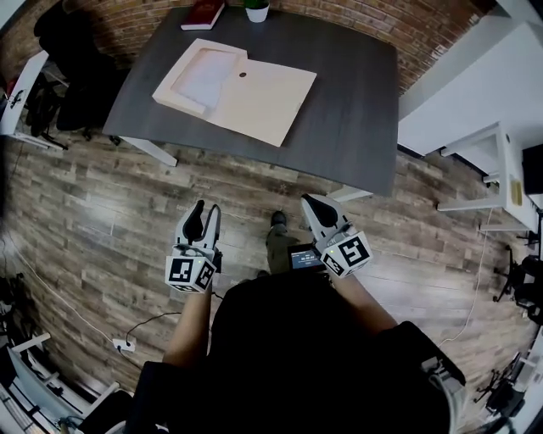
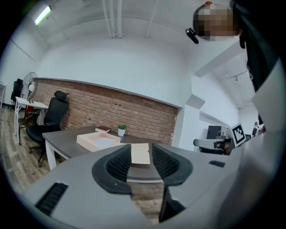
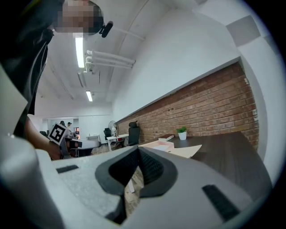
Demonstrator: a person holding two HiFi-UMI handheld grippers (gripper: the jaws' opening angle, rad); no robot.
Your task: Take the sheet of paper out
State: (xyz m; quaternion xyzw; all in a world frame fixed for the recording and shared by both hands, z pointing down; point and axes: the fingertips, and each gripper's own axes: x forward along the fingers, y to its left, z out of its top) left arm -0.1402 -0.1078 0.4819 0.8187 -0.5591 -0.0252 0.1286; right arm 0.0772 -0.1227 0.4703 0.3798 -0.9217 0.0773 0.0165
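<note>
A tan flat box (image 1: 182, 78) lies open on the dark grey table (image 1: 356, 102), with a white sheet of paper (image 1: 206, 76) in its tray and its lid (image 1: 263, 97) folded out to the right. Both grippers hang over the wooden floor, well short of the table's near edge. My left gripper (image 1: 204, 212) is open with nothing between its jaws; in the left gripper view the box (image 2: 98, 141) shows far ahead. My right gripper (image 1: 312, 203) has its fingertips together and holds nothing; in the right gripper view the box (image 3: 163, 144) is distant.
A red book (image 1: 204, 13) and a small potted plant (image 1: 256, 8) stand at the table's far edge. A black office chair (image 1: 72, 68) is left of the table and white furniture (image 1: 484, 93) to its right. Cables (image 1: 127, 339) lie on the floor at lower left.
</note>
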